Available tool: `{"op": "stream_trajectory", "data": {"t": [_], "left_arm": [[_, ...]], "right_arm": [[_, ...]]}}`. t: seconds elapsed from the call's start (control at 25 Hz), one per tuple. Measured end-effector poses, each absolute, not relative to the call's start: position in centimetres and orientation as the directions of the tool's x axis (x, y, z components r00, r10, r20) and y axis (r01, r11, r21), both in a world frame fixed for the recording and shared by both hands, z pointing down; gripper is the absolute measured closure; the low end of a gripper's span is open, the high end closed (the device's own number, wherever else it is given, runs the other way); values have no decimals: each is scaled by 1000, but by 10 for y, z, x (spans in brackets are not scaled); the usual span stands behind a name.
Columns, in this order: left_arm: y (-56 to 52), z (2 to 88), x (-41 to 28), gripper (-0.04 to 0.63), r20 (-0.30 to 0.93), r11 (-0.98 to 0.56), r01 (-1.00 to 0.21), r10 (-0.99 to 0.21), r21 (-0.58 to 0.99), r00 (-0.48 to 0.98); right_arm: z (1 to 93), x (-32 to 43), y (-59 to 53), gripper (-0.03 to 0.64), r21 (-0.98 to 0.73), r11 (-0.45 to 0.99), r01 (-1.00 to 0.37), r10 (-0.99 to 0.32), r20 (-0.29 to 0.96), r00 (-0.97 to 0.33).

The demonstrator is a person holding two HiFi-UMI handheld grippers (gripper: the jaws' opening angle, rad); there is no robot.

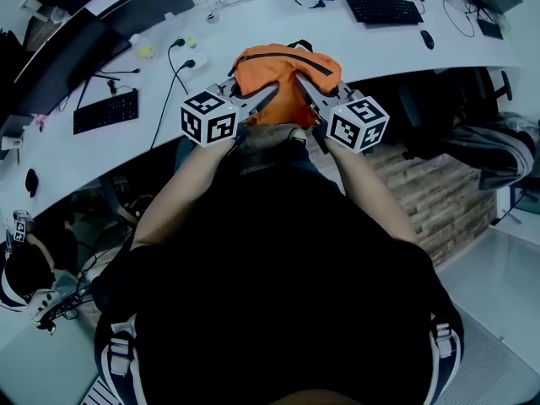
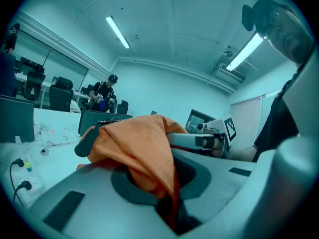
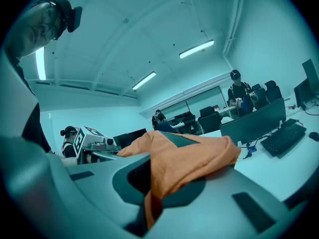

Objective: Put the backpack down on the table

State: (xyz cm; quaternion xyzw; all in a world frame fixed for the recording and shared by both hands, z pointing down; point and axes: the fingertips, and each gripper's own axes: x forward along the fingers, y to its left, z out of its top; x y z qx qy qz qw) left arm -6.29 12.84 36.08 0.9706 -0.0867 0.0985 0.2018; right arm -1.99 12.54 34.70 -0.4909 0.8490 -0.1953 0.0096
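The left gripper (image 2: 167,198) is clamped on a fold of the orange backpack (image 1: 268,67), and the fabric is pinched between jaws that are almost together. The right gripper (image 3: 148,203) is closed in the same way on another fold of the backpack. In the head view both grippers are seen reaching into the backpack from its near side, the left one at its left and the right one at its right.

The backpack is held up in a bunched heap over the near edge of the white tabletop (image 1: 253,24). Whether its underside rests there cannot be told. A dark zip line is seen across the top of the backpack, and a black pull tab (image 2: 87,142) hangs at its left end.

Cables (image 1: 173,66) are laid just left of the backpack, and a keyboard (image 1: 105,110) lies further left, well apart. A second keyboard (image 1: 384,8) and a mouse (image 1: 427,39) are placed beyond the backpack to its right. A dark monitor (image 2: 99,119) is seen behind the backpack, and a person (image 2: 104,91) is standing further back.
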Motion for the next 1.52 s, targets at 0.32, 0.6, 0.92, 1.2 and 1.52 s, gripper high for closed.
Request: {"op": "stream_trajectory", "data": {"t": [0.32, 0.6, 0.92, 1.2, 1.52], "left_arm": [[113, 368, -55, 525, 233, -897, -221, -138, 383, 963], [100, 377, -41, 525, 241, -890, -229, -141, 395, 960], [89, 379, -24, 525, 250, -886, -240, -148, 396, 957], [77, 382, -15, 525, 258, -879, -257, -160, 402, 953], [56, 389, -8, 525, 257, -863, -273, -174, 426, 951]], "right_arm": [[354, -12, 108, 595, -354, 448, -821, -828, 184, -530], [363, 1, 95, 595, -363, 449, -816, -821, 191, -537], [367, 17, 84, 595, -368, 461, -808, -813, 189, -550], [369, 26, 71, 595, -374, 476, -796, -799, 194, -569], [377, 32, 49, 595, -383, 482, -788, -785, 210, -582]]}}
